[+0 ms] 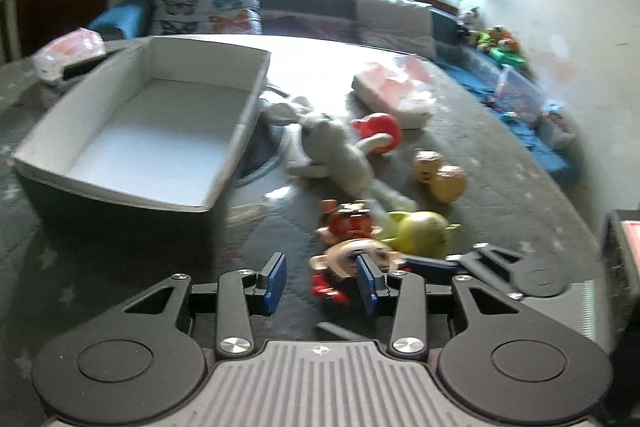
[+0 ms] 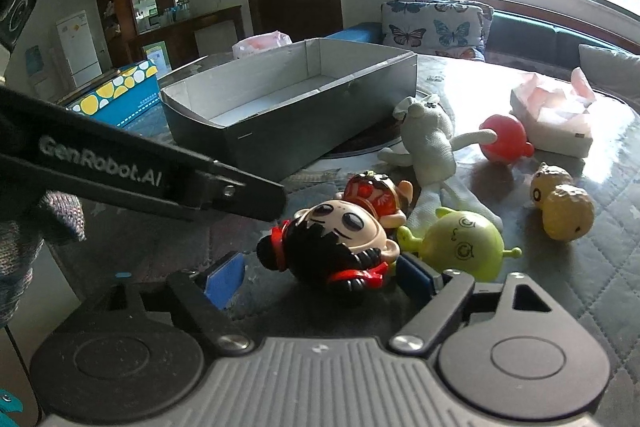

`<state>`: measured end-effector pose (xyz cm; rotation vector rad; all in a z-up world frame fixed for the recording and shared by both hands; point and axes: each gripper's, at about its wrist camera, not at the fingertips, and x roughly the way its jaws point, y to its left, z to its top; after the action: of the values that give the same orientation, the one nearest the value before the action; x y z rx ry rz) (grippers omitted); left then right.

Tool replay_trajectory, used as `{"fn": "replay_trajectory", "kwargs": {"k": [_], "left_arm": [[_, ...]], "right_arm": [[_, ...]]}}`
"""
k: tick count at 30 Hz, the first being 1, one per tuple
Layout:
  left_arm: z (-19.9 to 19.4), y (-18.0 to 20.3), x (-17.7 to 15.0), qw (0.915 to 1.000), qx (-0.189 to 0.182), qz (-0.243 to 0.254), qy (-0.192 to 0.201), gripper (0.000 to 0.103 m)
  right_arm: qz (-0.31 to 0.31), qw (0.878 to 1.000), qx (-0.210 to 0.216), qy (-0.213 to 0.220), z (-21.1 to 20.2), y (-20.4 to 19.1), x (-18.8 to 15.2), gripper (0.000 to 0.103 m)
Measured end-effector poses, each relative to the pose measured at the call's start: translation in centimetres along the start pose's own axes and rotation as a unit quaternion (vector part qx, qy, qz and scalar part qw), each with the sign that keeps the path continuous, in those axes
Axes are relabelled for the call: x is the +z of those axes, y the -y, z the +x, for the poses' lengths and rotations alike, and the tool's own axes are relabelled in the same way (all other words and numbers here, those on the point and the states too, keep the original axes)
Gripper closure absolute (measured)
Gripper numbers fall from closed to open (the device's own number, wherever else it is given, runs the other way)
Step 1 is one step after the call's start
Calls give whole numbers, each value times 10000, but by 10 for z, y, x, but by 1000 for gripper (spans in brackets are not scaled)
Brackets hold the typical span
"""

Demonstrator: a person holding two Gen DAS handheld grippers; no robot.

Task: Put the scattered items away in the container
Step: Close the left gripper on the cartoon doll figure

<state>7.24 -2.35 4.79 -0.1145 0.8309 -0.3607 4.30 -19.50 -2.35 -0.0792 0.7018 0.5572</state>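
An open grey box (image 1: 245, 111) (image 2: 312, 123) stands on the quilted table. Right of it lie a white plush bunny (image 1: 336, 147) (image 2: 430, 143), a red toy (image 1: 380, 127) (image 2: 504, 139), a yellow peanut toy (image 1: 440, 175) (image 2: 560, 203), a green toy (image 1: 420, 235) (image 2: 464, 243), an orange-red figure (image 1: 352, 223) (image 2: 372, 195) and a black-haired doll (image 1: 348, 261) (image 2: 336, 243). My right gripper (image 2: 322, 279) is open around the doll; its left pad stands clear of it. My left gripper (image 1: 322, 281) is open and empty, just left of the doll.
A pink tissue pack (image 1: 400, 91) (image 2: 556, 119) lies behind the toys, another (image 1: 68, 51) beyond the box. A blue box with yellow spots (image 2: 120, 91) stands off the table's left. A butterfly pillow (image 1: 208, 3) rests on the bench under the window.
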Motion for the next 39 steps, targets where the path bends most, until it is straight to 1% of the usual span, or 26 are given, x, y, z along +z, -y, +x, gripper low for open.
{"fn": "replay_trajectory", "kwargs": {"k": [2,4,7,9,13,17,21,30,39], "left_arm": [[2,1,3,9997,-248,-18,-68,62],[7,1,6,9991,-389,-49,-145,62],[16,1,11,9986,-433,-68,-285,62],[22,0,13,9982,-446,-99,-389,62],[31,-8,16,9962,-608,-298,-549,60],[35,-13,19,9951,-634,-408,-644,59],[38,-11,22,9955,-576,-279,-692,57],[43,-2,24,9963,-453,-49,-725,56],[43,-16,23,9938,-619,-492,-786,56]], "right_arm": [[26,10000,23,-26,2,1,0,21],[33,10000,35,-28,4,3,0,23],[56,9999,82,-31,5,5,1,26],[50,9999,109,-32,6,5,2,27],[39,9999,132,-47,8,5,3,27],[31,9999,125,-49,9,5,3,27],[-25,9999,98,-42,11,4,3,27],[-23,10000,61,-64,12,2,4,27],[34,9999,125,-38,8,2,5,27]]}}
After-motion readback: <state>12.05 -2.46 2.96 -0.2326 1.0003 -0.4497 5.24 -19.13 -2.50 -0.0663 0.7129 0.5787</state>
